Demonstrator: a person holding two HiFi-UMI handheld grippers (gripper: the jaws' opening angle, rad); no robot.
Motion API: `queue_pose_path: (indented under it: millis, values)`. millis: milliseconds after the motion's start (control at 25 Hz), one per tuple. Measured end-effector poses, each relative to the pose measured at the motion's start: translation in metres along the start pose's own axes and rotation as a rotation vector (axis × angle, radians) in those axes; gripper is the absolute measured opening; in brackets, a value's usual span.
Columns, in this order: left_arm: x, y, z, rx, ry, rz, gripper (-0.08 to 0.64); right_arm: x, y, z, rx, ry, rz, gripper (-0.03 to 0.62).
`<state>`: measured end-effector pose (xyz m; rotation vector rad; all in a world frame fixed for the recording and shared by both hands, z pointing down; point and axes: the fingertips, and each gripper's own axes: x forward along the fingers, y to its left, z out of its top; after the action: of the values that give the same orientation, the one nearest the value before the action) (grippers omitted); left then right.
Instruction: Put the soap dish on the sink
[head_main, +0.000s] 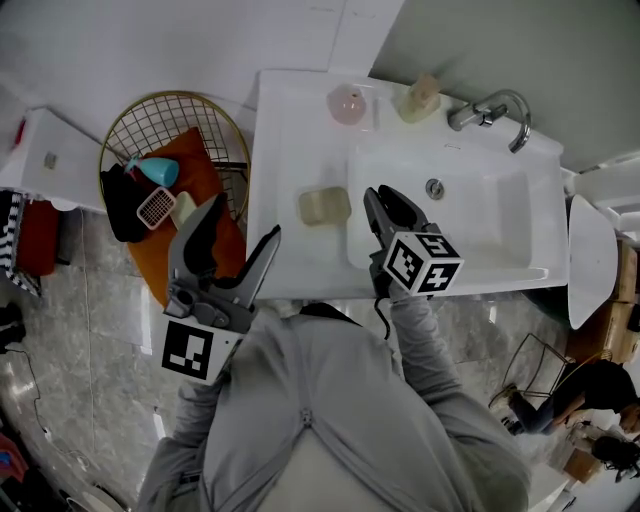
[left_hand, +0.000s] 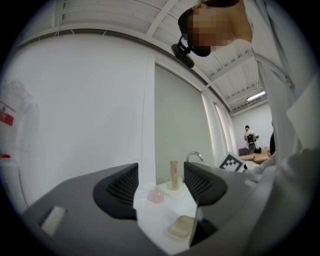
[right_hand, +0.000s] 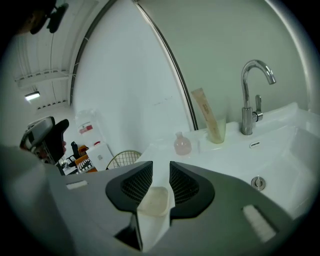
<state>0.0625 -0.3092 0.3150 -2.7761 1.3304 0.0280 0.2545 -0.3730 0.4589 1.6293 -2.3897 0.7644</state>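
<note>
On sink (head_main: 290, 130): soap dish (head_main: 324, 206); cup (head_main: 416, 104) holds tube (head_main: 427, 85).

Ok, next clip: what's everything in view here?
soap dish: one, beige, on the counter left of the basin
sink: one, white, centre
faucet: one, chrome, behind the basin
bottle: one, pink, back of the counter
cup with tube: one, pale yellow, beside the faucet
wire basket: one, gold, left of the sink, holding an orange cloth
left gripper: grey, open, empty
right gripper: grey, jaws narrowly apart, empty
</note>
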Motion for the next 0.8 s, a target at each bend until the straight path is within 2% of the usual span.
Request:
queue_pose_path:
  millis: [360, 520, 800]
  values:
    - [0.001, -0.007, 0.004, 0.009, -0.005, -0.057, 0.314, -0.047, 0.014, 0.03, 0.008, -0.188, -0.02, 0.087]
    - [0.001, -0.009, 0.005, 0.014, -0.009, -0.076, 0.313, -0.067, 0.024, 0.037, 0.0, -0.293, -0.004, 0.086]
    - [-0.004, -0.014, 0.005, 0.02, -0.012, -0.12, 0.313, -0.097, 0.043, 0.037, -0.055, -0.357, -0.045, 0.086]
